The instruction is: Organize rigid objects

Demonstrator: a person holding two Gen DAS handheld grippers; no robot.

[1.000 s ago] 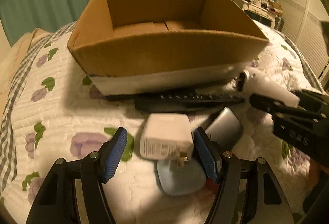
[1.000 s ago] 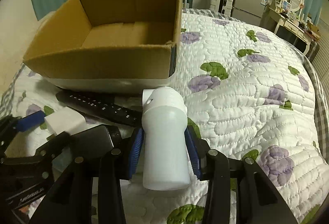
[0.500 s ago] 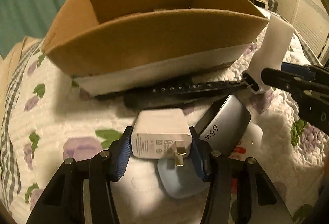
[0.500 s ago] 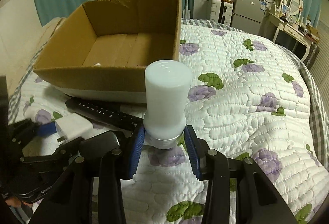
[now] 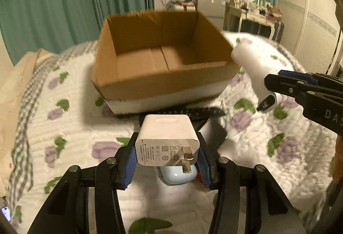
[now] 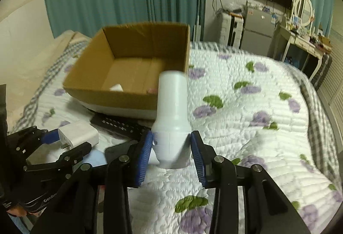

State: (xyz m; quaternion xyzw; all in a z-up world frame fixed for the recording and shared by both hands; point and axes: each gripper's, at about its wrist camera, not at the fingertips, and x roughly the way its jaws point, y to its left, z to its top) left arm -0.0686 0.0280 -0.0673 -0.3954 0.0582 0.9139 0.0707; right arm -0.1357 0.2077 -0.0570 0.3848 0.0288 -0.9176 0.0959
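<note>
My left gripper (image 5: 167, 154) is shut on a white plug charger (image 5: 168, 139) and holds it above the quilt, in front of the open cardboard box (image 5: 163, 83). My right gripper (image 6: 171, 148) is shut on a white bottle (image 6: 172, 109), held upright to the right of the box (image 6: 120, 101). The bottle shows in the left wrist view (image 5: 253, 68) by the box's right corner. The charger shows in the right wrist view (image 6: 78, 133) at lower left. The box holds a small white item (image 6: 116, 88).
A black remote (image 6: 120, 124) lies along the box's front. A grey power bank (image 5: 214, 131) and a light blue case (image 5: 178, 173) lie on the floral quilt (image 6: 246, 126) under my left gripper. Green curtains and furniture stand behind the bed.
Both grippers have risen from the quilt. My left gripper closed on the charger and lifted it. My right gripper tipped the bottle upright and raised it beside the box.
</note>
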